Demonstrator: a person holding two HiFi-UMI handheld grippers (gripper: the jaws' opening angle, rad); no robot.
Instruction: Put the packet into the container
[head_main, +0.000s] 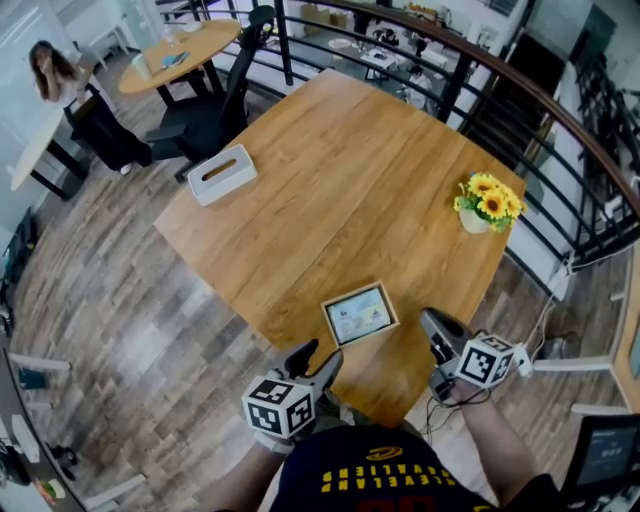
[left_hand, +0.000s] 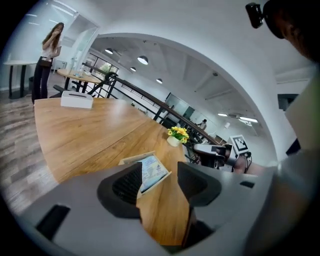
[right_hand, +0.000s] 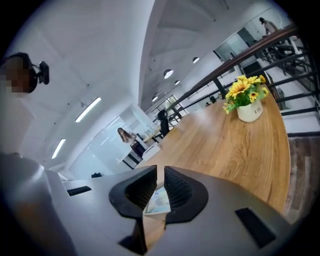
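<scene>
A shallow wooden container (head_main: 327, 318) lies near the front edge of the wooden table (head_main: 330, 170), and a pale blue-and-white packet (head_main: 361, 314) lies flat inside it. My left gripper (head_main: 318, 355) hovers just in front of it at the table edge, open with nothing between its jaws. In the left gripper view the packet (left_hand: 154, 171) shows beyond the left gripper (left_hand: 159, 172), inside the container's rim (left_hand: 131, 159). My right gripper (head_main: 436, 326) is to the container's right, its jaws nearly together and empty. The packet (right_hand: 160, 202) shows through the narrow slit of the right gripper (right_hand: 160, 176).
A white tissue box (head_main: 222, 174) sits at the table's far left corner. A pot of yellow flowers (head_main: 487, 203) stands at the right edge. A dark railing (head_main: 560, 110) runs behind the table. A black chair (head_main: 215, 110) and a person (head_main: 55, 70) are at the far left.
</scene>
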